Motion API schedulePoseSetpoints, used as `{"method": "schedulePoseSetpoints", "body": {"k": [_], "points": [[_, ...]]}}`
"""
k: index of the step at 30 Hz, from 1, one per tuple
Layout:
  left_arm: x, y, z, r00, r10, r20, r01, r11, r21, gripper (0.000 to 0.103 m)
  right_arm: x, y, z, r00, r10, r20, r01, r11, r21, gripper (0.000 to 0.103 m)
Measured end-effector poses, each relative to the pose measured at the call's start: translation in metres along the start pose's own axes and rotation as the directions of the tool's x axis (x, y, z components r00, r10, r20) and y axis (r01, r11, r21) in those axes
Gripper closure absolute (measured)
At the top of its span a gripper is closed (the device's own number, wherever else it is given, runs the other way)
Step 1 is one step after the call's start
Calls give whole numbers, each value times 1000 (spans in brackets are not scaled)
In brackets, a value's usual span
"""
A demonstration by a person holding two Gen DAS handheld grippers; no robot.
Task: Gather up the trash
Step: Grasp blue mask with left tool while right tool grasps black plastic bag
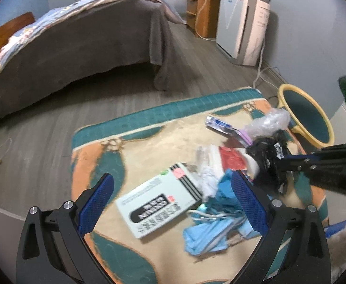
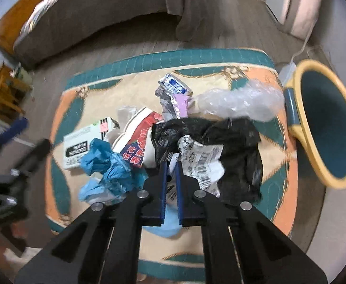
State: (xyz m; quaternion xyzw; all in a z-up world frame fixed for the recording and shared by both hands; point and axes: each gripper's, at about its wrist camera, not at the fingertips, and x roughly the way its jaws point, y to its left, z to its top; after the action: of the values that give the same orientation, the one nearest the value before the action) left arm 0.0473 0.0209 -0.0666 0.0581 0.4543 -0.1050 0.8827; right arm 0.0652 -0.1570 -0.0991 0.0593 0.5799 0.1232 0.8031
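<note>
Two grippers over the trash pile on the rug point(image 2: 289, 165): right gripper point(image 2: 171, 165) clenched on the black plastic bag point(image 2: 239, 142) with its white label, left gripper point(image 1: 173, 203) spread wide above the white box point(image 1: 158, 201) and blue gloves point(image 1: 220, 198). Grasp step looks done; next likely lift and carry to the bin point(image 2: 324, 123) just beside the rug.

Both grippers — left gripper point(image 1: 173, 201), right gripper point(image 2: 171, 165) — black frames, blue textured pads, silver screws.

Both wrist views look steeply down, close, sharing the rug point(image 1: 149, 139).
</note>
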Motion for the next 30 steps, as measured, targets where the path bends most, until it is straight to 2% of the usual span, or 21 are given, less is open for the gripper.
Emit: {"method": "schedulePoseSetpoints", "body": {"k": [4, 10, 13, 15, 16, 21, 25, 30], "points": [[16, -16, -3, 998, -37, -44, 37, 999, -6, 5, -17, -12, 7, 998, -28, 53, 28, 1000, 6, 100], [37, -45, -10, 991, -78, -112, 82, 996, 35, 10, -31, -28, 14, 996, 4, 92, -9, 999, 47, 101], [42, -55, -12, 988, -81, -133, 93, 992, 84, 28, -31, -30, 16, 995, 19, 93, -24, 999, 44, 101], [44, -58, -13, 981, -121, -150, 134, 987, 85, 51, -30, -29, 15, 996, 18, 89, -21, 999, 38, 101], [44, -61, -12, 976, -147, -162, 162, 983, 87, 81, -31, -29, 15, 996, 17, 89, -20, 999, 33, 101], [31, -68, -8, 976, -173, -134, 190, 973, 131, 83, -38, -25, 17, 995, 23, 99, -26, 999, 24, 101], [13, -66, 0, 981, -173, -83, 183, 973, 138, 83, -54, -26, 19, 990, 46, 136, -51, 998, 33, 101], [-8, -60, 13, 990, -142, 5, 139, 977, 159, 83, -78, -30, 22, 977, 64, 203, -72, 997, 32, 101]]}}
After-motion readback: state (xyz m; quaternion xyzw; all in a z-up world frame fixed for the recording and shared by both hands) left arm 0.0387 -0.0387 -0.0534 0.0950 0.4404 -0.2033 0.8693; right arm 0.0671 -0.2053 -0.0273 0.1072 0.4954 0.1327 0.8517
